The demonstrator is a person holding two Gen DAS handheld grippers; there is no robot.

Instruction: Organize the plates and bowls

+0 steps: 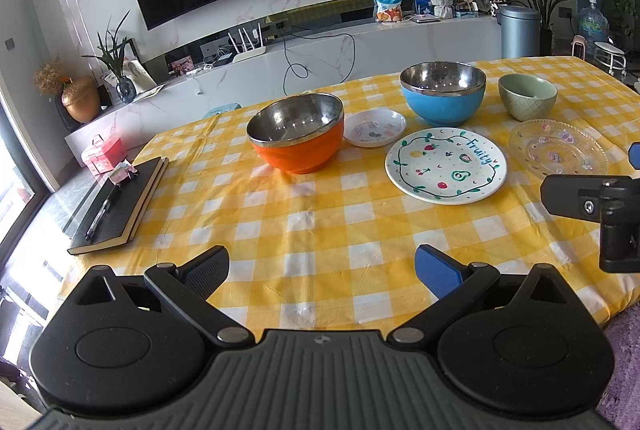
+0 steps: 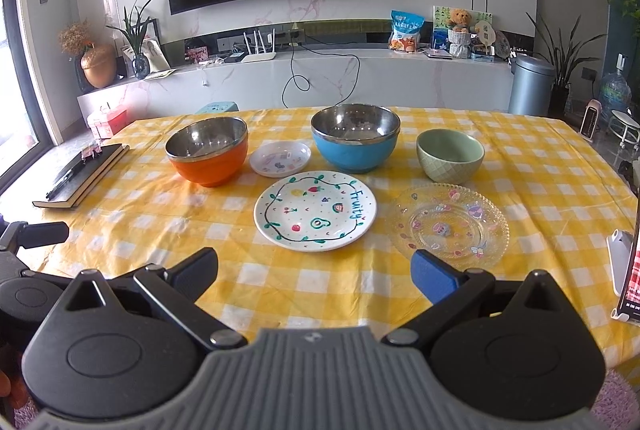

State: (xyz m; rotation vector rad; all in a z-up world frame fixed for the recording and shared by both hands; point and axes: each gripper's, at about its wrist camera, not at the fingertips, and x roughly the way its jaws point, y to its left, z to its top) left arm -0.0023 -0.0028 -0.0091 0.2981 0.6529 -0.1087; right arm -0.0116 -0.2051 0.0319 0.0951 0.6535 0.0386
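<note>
On the yellow checked table stand an orange bowl [image 1: 298, 134] [image 2: 208, 150], a blue bowl [image 1: 443, 93] [image 2: 355, 138] and a green bowl [image 1: 527, 97] [image 2: 450, 154]. Between the orange and blue bowls lies a small white dish [image 1: 375, 127] [image 2: 280, 158]. Nearer lie a white "Fruity" plate [image 1: 446, 165] [image 2: 315, 210] and a clear glass plate [image 1: 558, 148] [image 2: 450, 224]. My left gripper [image 1: 322, 272] is open over bare cloth near the front edge. My right gripper [image 2: 314, 276] is open, just short of the Fruity and glass plates.
A black notebook with a pen [image 1: 120, 206] [image 2: 82, 176] lies at the table's left edge. A phone on a stand [image 2: 628, 270] sits at the right edge. The other gripper shows at the right [image 1: 600, 206] and at the left [image 2: 28, 238]. A TV console stands behind.
</note>
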